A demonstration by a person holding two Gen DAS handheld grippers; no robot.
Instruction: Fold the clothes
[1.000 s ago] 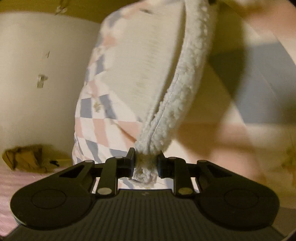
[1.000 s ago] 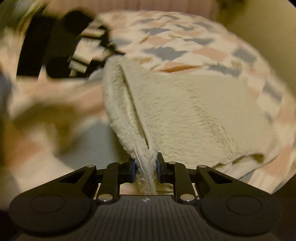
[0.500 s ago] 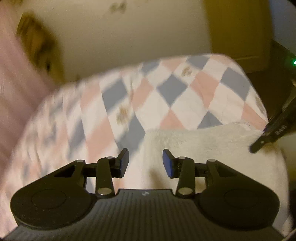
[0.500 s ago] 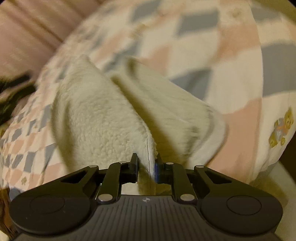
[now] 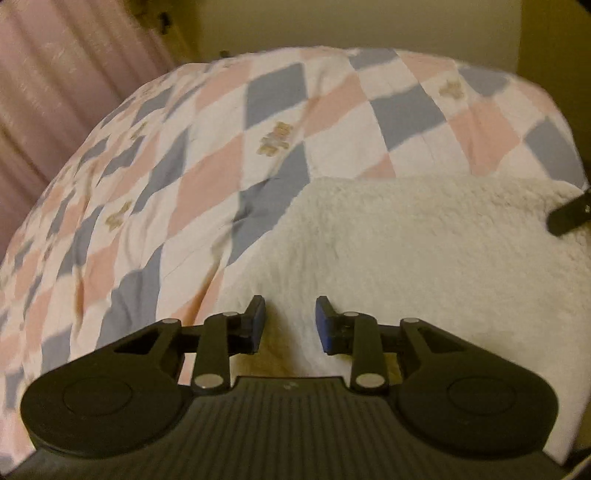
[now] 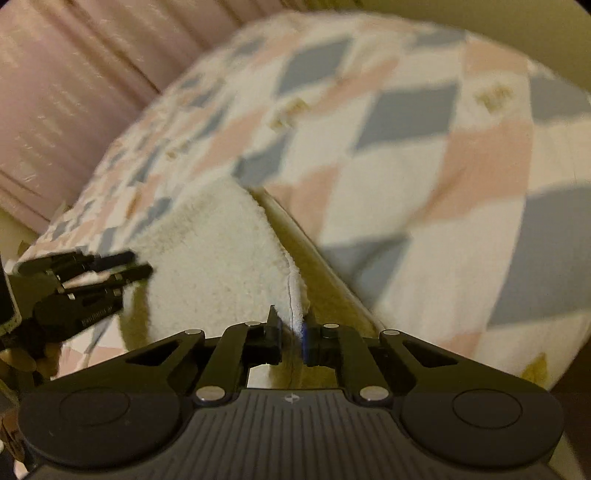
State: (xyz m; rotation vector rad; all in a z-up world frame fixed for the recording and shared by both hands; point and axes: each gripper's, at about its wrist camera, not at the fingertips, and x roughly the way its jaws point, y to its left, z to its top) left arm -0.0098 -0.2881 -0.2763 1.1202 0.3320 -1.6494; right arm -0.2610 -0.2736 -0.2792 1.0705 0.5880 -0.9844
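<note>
A cream fleece garment (image 5: 424, 251) lies folded on the checked bedspread (image 5: 207, 155). My left gripper (image 5: 290, 323) hovers open over the garment's near left edge, nothing between its blue pads. In the right wrist view the same fleece garment (image 6: 214, 254) stretches away, and my right gripper (image 6: 291, 332) is shut on its seamed corner edge. The left gripper (image 6: 92, 280) shows as a black shape at that view's left, over the garment's far side. A black finger of the right gripper (image 5: 570, 218) pokes in at the left wrist view's right edge.
The bedspread (image 6: 424, 155) has pink, grey and white diamonds with small bears. A pink pleated curtain (image 5: 55, 92) hangs behind the bed on the left, also seen as the curtain (image 6: 66, 92) in the right wrist view. A pale wall (image 5: 369, 22) stands beyond the bed.
My left gripper let go of the fleece edge a second ago and stays open above the laid garment. My right gripper has lowered its held edge toward the bed.
</note>
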